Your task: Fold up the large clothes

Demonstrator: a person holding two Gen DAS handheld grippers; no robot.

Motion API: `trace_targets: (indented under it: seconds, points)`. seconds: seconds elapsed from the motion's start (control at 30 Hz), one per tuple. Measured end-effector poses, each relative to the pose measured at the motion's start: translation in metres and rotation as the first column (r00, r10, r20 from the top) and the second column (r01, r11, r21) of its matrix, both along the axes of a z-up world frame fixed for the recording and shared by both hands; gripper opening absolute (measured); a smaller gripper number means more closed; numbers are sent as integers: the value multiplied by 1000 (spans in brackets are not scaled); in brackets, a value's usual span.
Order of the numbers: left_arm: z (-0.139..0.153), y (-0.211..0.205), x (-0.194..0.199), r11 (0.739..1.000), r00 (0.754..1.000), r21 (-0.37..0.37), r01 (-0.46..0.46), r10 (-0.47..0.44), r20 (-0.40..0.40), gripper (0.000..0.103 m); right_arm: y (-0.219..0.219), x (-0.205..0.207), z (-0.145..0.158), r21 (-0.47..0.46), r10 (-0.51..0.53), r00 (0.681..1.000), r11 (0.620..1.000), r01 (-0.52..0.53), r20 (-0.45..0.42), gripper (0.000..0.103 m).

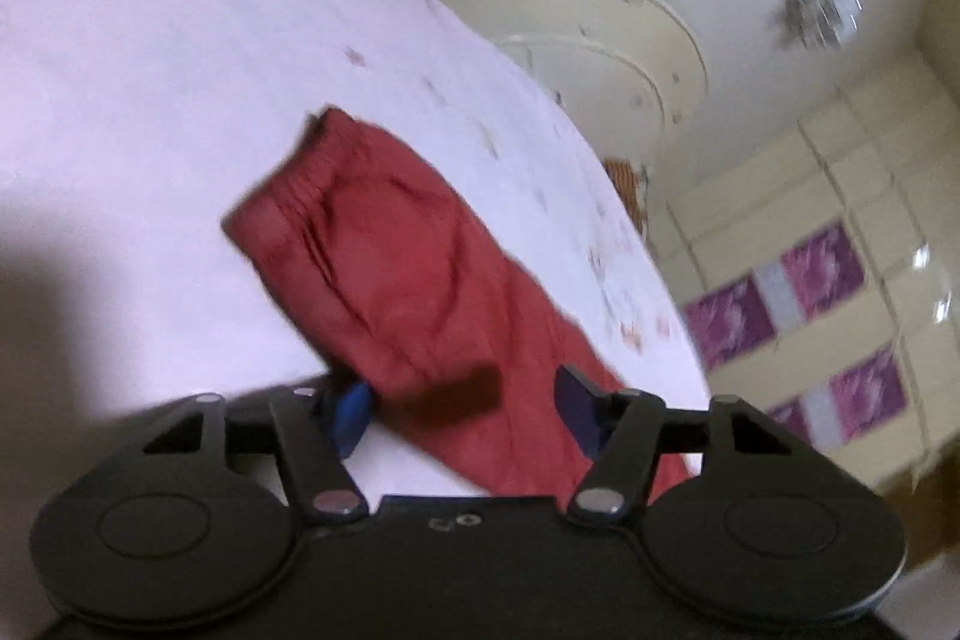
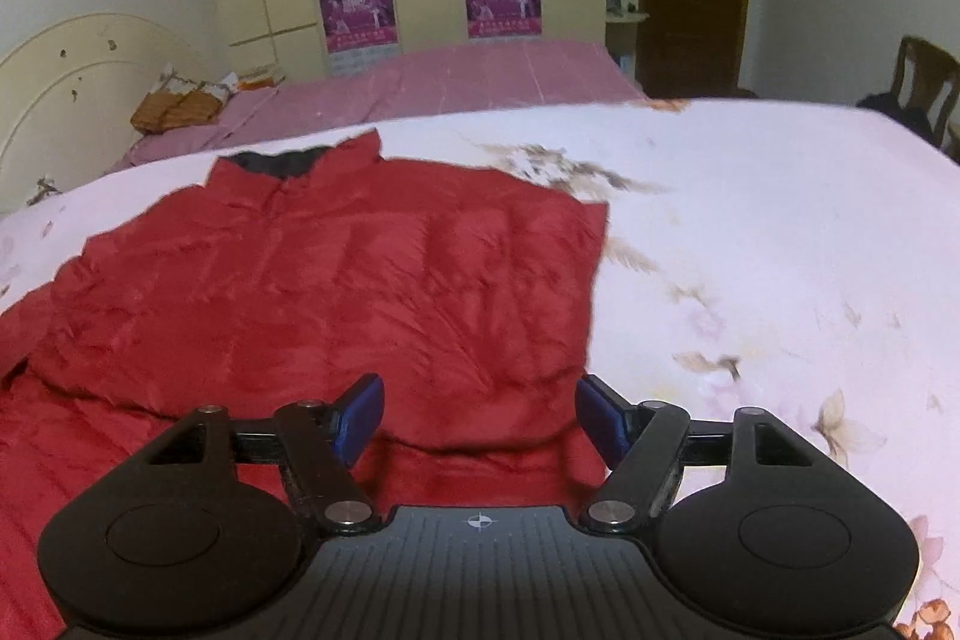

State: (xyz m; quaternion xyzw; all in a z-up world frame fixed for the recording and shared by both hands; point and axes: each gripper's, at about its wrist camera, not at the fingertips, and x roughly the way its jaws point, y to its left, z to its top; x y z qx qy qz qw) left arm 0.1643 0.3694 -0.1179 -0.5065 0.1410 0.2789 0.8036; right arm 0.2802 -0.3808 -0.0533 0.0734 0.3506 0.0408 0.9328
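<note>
A red padded jacket (image 2: 336, 292) lies flat on a white floral bed sheet (image 2: 750, 232), dark collar at the far end. My right gripper (image 2: 480, 415) is open, hovering over the jacket's near right part, empty. In the tilted, blurred left wrist view one red sleeve (image 1: 384, 268) with an elastic cuff stretches across the sheet (image 1: 150, 100). My left gripper (image 1: 462, 406) is open with the sleeve lying between and below its blue pads (image 1: 354, 412); I cannot tell if they touch it.
A cream headboard (image 2: 66, 82) stands at the left, a pink-covered bed part (image 2: 456, 76) with a brown pillow (image 2: 174, 106) behind. Yellow wardrobe with purple posters (image 2: 354, 4) at the back. A wooden chair (image 2: 924, 82) at the right.
</note>
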Motion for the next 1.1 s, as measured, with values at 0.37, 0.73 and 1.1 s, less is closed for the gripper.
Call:
trace_targets:
  seconds: [0.37,0.73,1.1]
  points:
    - [52,10,84,937,976,279,212,-219,-6,4,11,15,16,-10,-51,998,999,51,34,71]
    - [104,-272,252,462,612,514,723,-774,-164,4,-28,30,7,74,-155,987,985,153,29,71]
    - [42,-473,296,-28,243,469,883,-827,-507,4,-107,33,-7,182,-252,968,951,249,-5,71]
